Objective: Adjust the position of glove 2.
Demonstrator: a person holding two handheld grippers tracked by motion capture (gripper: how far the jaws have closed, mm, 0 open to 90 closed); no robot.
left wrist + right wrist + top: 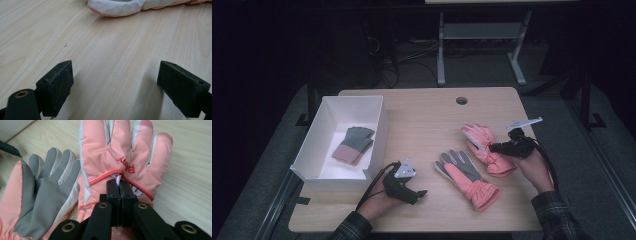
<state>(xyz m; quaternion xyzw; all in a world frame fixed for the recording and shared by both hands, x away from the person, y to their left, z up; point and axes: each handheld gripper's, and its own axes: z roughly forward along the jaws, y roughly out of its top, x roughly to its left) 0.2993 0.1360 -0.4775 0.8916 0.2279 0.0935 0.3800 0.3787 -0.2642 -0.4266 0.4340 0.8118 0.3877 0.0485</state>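
Pink glove (117, 152) back-side up is what the work centres on: the right gripper (119, 185) has its jaws pinched tight on a fold of fabric just below the fingers, so the glove hangs from that one point rather than lying flat. Taking it by the back, not the bulky cuff, likely gives the narrow jaws something thin enough to hold. In the high view this glove (482, 142) sits at the right of the table (422, 115), by the person's right hand.

Its partner, the second glove (467, 177), lies palm-up just beside it — grey palm showing — nearer the table's front edge and untouched. The left gripper (409, 187) rests low on the wood at the front left with jaws wide apart and nothing between them; it seems to be waiting its turn.

Farther off at the left stands a white box (382, 117) holding a grey knitted pair (354, 144) — probably where the pink gloves are meant to go as well.
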